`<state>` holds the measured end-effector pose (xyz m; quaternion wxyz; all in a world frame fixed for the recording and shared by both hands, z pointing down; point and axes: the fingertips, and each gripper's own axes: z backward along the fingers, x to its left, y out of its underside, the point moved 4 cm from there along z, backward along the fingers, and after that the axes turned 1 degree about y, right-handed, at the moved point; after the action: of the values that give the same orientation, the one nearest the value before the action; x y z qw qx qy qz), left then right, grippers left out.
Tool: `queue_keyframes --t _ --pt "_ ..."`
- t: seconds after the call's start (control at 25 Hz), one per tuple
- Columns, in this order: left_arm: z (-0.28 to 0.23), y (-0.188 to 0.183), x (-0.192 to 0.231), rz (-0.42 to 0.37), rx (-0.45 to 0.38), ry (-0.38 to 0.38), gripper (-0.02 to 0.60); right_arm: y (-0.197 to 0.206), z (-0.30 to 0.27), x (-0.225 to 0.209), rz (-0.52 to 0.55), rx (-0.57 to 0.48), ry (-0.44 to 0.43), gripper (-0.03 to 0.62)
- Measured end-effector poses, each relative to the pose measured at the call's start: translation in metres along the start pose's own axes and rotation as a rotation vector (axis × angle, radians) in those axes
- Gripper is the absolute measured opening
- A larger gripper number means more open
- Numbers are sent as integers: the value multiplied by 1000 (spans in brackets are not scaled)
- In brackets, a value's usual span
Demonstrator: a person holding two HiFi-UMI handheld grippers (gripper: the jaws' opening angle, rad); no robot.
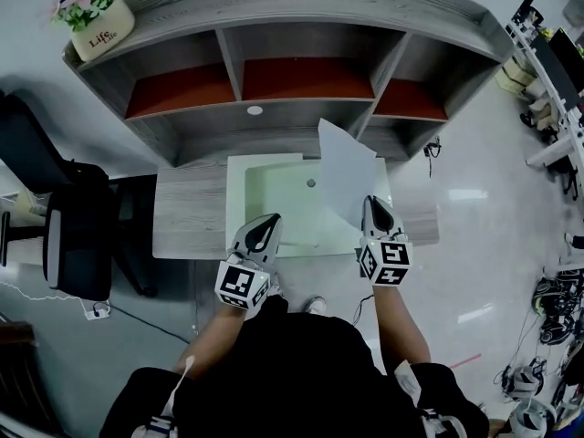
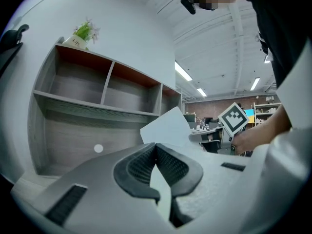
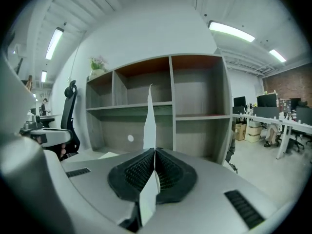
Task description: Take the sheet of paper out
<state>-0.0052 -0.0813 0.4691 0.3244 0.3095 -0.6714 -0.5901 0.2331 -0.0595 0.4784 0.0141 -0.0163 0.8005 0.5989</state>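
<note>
The right hand-held gripper (image 1: 375, 204) has its jaws closed flat on the lower edge of the sheet of paper (image 1: 347, 172). The sheet stands up from the jaws toward 11 o'clock, lifted clear above the bench (image 1: 187, 217) and the pale green mat (image 1: 274, 199) that lies on it. In the right gripper view the sheet shows edge-on, pinched between the ribbed pads (image 3: 168, 172). At 9 o'clock of it, the left hand-held gripper (image 1: 266, 222) hangs over the mat's near edge, jaws together with nothing between them. The shelf (image 1: 274, 108) stands at 12 o'clock.
</note>
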Motion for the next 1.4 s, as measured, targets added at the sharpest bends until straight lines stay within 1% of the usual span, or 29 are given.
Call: queue_keyframes --t 0.32,0.56,0.76,0.96,1.4 --pt "2 -21 -8 -21 -48 -27 6 -41 36 1 2 -153 -3 23" --pt "6 -35 -11 -36 -79 -43 6 -79 57 9 20 -267 -18 23" --pt "10 -46 -9 -45 -101 -56 6 -105 67 16 24 -340 -41 23" --pt "13 -55 -9 -51 -124 -62 6 -116 70 20 31 -366 -46 23" --pt "15 -59 -7 -53 -133 -67 6 -120 66 23 45 -363 -45 23"
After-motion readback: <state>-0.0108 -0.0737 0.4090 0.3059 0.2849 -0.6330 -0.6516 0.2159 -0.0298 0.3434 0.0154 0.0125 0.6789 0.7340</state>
